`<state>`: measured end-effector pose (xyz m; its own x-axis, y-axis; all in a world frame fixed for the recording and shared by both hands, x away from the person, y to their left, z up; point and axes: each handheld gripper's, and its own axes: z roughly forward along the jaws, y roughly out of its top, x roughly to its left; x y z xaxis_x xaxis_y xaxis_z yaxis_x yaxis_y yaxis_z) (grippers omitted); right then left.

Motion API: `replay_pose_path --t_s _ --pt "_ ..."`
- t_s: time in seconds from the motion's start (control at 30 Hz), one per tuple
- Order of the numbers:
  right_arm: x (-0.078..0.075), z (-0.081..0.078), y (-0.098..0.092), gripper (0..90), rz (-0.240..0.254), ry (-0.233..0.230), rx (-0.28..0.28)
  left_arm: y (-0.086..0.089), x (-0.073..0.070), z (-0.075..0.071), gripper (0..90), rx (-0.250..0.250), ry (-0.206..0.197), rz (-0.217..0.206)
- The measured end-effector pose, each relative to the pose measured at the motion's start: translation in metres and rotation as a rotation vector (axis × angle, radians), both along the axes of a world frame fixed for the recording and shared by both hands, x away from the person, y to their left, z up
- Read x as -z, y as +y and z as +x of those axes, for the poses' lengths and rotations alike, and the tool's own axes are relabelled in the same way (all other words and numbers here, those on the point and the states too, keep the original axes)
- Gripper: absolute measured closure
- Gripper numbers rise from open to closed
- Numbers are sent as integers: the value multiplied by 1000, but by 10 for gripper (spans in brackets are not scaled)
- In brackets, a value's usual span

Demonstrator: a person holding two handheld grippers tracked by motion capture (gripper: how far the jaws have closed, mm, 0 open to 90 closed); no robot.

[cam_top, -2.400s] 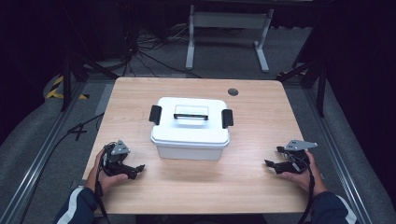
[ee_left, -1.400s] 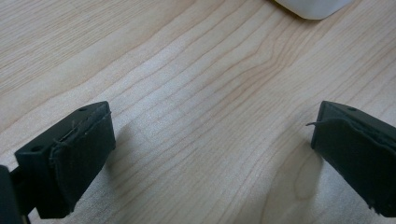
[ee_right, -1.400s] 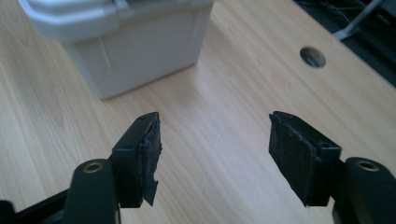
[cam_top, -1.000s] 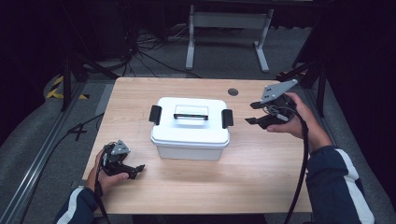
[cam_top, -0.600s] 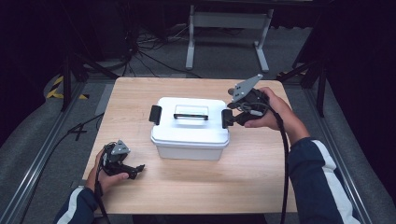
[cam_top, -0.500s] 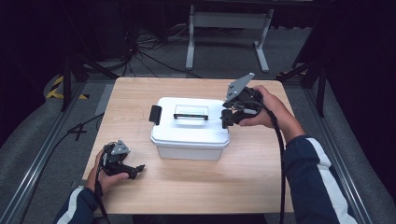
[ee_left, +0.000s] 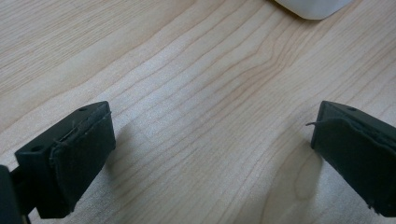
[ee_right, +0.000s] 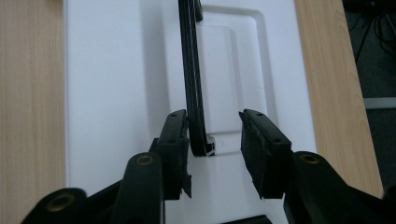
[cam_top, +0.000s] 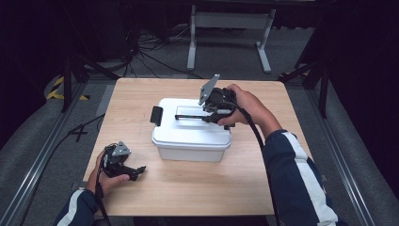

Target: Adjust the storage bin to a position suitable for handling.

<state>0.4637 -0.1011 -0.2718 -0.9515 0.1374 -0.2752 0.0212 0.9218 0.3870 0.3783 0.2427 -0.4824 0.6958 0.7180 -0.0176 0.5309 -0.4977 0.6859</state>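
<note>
Nearest, at lower left, the left gripper (cam_top: pixel 123 165) rests wide open and empty on the table (cam_top: pixel 197 193). Farther, at centre, the white box (cam_top: pixel 190 136); the right gripper view shows the right gripper (ee_right: pixel 214 135), jaws closing, straddling its black handle (ee_right: pixel 190 79), gap remaining.

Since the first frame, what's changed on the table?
The right tongs swung from the table's right edge over the white box; their jaws have been closing around the black handle, one pad beside it, not clamped. Left tongs and box stayed put.
</note>
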Motion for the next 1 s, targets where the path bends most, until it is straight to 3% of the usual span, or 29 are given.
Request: replay_pose_path --t_s 0.1,0.2,0.27,0.3,0.5,0.53,0.63,1.0 --pt "2 1 7 658 -18 -6 -12 0 0 -1 2 -6 9 -7" --pt "6 3 18 748 -34 -2 -37 -1 0 -1 2 -7 15 -11" --pt "7 3 22 821 -36 -7 -44 0 0 0 2 0 -5 3" --pt "8 3 24 834 -37 -6 -59 0 0 -1 2 -8 8 -8" --pt "7 0 27 842 -62 -40 -69 0 0 0 2 -6 -3 0" --pt "7 0 27 842 -53 -41 -70 -1 0 -1 2 -11 16 -12" --pt "5 -1 27 843 -44 -53 -73 0 0 0 2 -8 0 -4" --pt "-3 -3 18 844 7 -77 -69 -1 0 -1 2 -10 9 -7"
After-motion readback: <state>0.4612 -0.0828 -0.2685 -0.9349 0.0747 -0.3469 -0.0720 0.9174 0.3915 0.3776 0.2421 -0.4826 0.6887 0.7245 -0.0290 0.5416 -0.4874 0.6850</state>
